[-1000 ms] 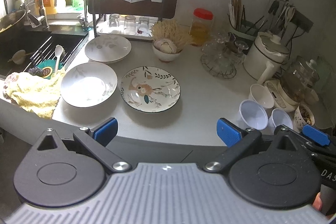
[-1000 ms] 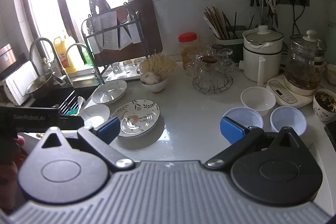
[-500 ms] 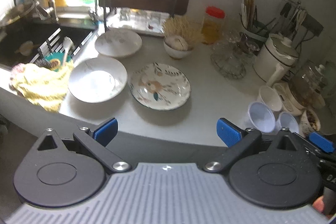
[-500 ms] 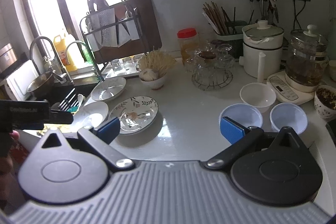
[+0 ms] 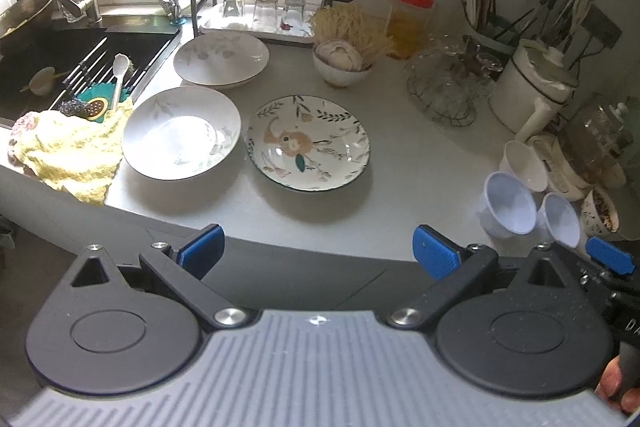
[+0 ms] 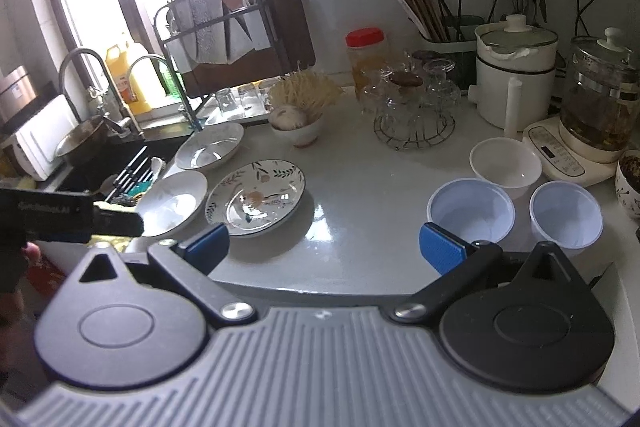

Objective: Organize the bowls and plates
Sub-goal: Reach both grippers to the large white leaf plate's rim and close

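As we look thru the left wrist cam, the left gripper point(image 5: 318, 253) sits off the counter point(image 5: 420, 167) edge w/ its blue fingers point(image 5: 200, 251) wide apart, nothing btwn them. Ahead we see three plates: a flowered plate point(image 5: 308, 143) in the middle, a white plate point(image 5: 182, 133) just beside it on the left, and a second white plate point(image 5: 220, 61) behind that, near the dish rack point(image 5: 260, 23). A yellow cloth point(image 5: 72, 147) lies at the sink point(image 5: 60, 59) corner, touching the near white plate's left rim or just shy of it; we can't tell which. Far right, two lilac bowls point(image 5: 510, 205) and a white bowl point(image 5: 524, 165) cluster close together, w/ part of the right gripper point(image 5: 610, 261) showing below them. Thru the right wrist cam, the right gripper point(image 6: 324, 245) also hangs at the counter edge, fingers point(image 6: 442, 251) spread, empty. One lilac bowl point(image 6: 470, 213) sits just past the right finger, the other lilac bowl point(image 6: 566, 213) beside it, the white bowl point(image 6: 506, 161) behind them, near a kettle base point(image 6: 560, 155). The flowered plate point(image 6: 256, 197) and both white plates point(image 6: 172, 203) lie to the left, well apart from the bowls. A small bowl of mushrooms point(image 6: 298, 125) stands further back, and the left gripper's body point(image 6: 60, 213) pokes in from the left edge.
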`<state>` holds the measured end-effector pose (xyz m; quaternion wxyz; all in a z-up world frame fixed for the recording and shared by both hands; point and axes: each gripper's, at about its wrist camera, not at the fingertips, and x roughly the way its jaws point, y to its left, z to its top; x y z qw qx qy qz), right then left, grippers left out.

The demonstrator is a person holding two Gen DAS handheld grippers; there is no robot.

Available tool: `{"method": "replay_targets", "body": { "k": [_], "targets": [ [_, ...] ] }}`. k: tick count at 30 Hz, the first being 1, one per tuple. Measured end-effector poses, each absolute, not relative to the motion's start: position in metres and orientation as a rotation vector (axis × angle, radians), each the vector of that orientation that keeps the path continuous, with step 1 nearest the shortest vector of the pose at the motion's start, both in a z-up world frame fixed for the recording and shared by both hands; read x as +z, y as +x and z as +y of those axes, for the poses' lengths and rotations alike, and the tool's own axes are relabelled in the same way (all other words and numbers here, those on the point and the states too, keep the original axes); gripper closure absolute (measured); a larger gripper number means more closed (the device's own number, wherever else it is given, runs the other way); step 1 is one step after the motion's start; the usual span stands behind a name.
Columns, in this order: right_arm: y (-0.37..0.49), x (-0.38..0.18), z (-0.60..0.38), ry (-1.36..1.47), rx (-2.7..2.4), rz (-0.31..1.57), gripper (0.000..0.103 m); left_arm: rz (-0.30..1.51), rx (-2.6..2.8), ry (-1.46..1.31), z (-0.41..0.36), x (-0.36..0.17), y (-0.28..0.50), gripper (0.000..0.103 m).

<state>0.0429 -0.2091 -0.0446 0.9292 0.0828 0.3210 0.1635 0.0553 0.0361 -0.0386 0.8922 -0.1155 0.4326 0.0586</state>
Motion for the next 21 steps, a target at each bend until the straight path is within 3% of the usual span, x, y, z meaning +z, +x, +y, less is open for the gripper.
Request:
{"method": "replay_targets", "body": {
  "k": [21],
  "targets": [
    [0.082,-0.054,-0.124,0.236,0.303,0.687,0.000,0.917,0.030,-0.219,0.134,-0.050,0.126,0.001]
  ]
}}
